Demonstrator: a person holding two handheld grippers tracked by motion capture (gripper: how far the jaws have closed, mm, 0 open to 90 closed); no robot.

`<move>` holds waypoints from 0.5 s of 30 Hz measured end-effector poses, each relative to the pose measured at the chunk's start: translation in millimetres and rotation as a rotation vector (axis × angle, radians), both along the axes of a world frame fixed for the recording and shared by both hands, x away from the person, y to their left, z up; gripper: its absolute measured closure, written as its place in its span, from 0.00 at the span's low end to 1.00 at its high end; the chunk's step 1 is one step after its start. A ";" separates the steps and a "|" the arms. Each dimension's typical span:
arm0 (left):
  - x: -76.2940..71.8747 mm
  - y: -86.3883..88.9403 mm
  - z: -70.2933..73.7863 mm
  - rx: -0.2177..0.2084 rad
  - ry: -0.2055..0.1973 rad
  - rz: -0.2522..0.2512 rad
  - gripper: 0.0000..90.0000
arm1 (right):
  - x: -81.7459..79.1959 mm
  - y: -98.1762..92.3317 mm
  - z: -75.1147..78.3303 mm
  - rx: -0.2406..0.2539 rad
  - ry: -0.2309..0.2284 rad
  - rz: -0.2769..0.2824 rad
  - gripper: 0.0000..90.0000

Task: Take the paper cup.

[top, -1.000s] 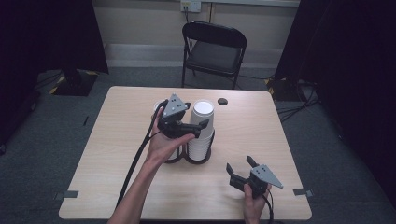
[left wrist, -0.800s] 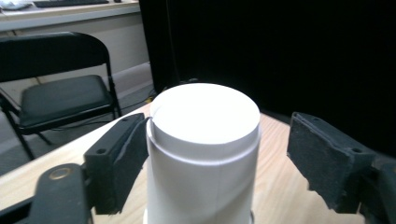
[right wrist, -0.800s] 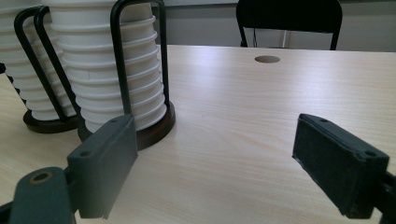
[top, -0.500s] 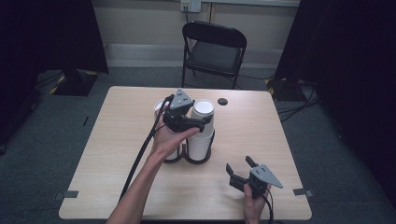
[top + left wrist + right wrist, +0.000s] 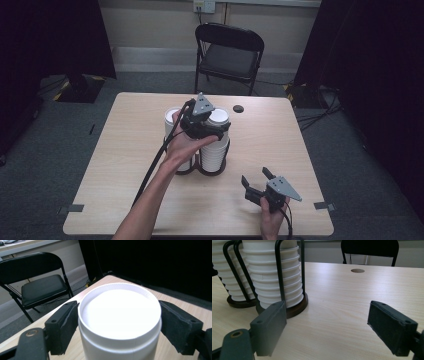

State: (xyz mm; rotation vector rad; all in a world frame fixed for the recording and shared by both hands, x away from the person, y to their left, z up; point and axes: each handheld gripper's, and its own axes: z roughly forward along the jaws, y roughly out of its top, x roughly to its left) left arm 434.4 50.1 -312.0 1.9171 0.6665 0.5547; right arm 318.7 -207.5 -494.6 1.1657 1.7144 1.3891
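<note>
The left gripper [image 5: 119, 322] has its pads [image 5: 65, 327] closing in on the rim of the top paper cup [image 5: 120, 315]; both pads touch the cup's sides and pinch it. That cup crowns the right-hand cup stack [image 5: 215, 145], held in a black wire holder [image 5: 287, 290] with a second stack [image 5: 176, 140] just beside it. Well apart, near the table [image 5: 125, 165] edge, the right gripper [image 5: 256, 181] rests, its pads [image 5: 392, 327] spread wide over bare wood, holding nothing.

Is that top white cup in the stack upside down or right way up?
Right way up: the top cup shows its open rim and hollow inside, between the left hand-held gripper pads.
</note>
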 end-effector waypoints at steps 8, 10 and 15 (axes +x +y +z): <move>5.2 -2.2 -4.9 0.011 0.038 -0.011 0.24 | -0.1 -0.5 -0.1 0.003 -0.003 0.000 0.17; 6.3 -2.0 -5.5 0.005 0.051 -0.012 0.23 | -0.3 -0.4 0.0 0.005 -0.002 0.000 0.17; 6.3 -5.3 -7.2 0.052 0.057 -0.010 0.20 | -0.3 -0.3 -0.1 0.004 -0.003 -0.002 0.17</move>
